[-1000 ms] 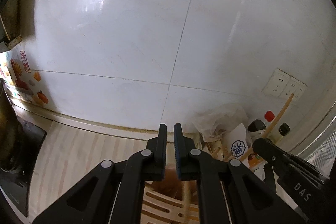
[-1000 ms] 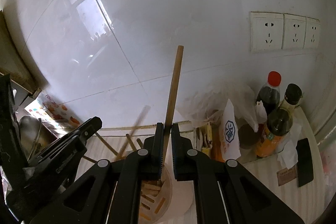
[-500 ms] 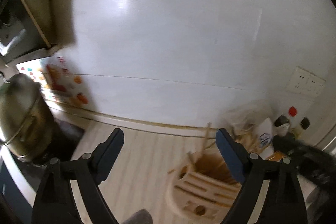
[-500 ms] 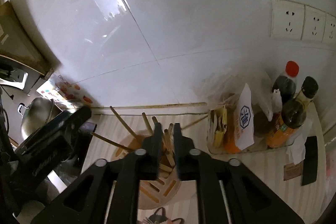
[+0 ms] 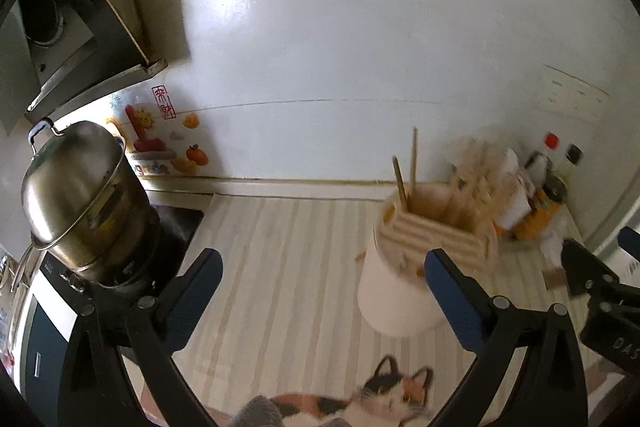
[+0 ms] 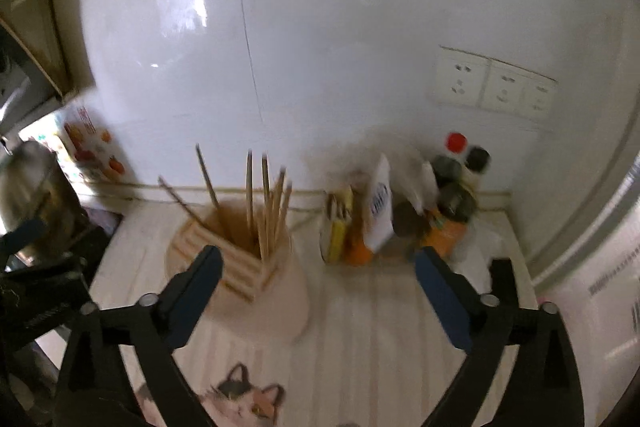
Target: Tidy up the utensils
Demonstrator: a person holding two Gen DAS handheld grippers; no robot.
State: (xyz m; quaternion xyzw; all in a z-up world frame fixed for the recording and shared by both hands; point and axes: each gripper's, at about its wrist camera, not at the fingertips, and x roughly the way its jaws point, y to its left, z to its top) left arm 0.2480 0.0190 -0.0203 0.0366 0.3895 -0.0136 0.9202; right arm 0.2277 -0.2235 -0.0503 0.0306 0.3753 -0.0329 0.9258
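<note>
A cream utensil holder [image 5: 404,267] with a slatted wooden insert stands on the striped counter; it also shows in the right wrist view [image 6: 248,275]. Several wooden chopsticks [image 6: 266,199] stand upright in it; two chopsticks [image 5: 408,171] show in the left wrist view. My left gripper [image 5: 320,267] is open and empty, held back above the counter left of the holder. My right gripper [image 6: 316,267] is open and empty, just in front of the holder. The right gripper's body [image 5: 600,291] shows at the left view's right edge.
A steel pot [image 5: 80,195] sits on a stove at the left. Sauce bottles [image 6: 456,195] and packets [image 6: 376,211] crowd the back right corner under wall sockets [image 6: 496,87]. A mat with a cat picture [image 5: 384,399] lies at the counter's front.
Both grippers have opened and pulled back and up from the holder. The right gripper let go of the long wooden stick, which now stands among the chopsticks.
</note>
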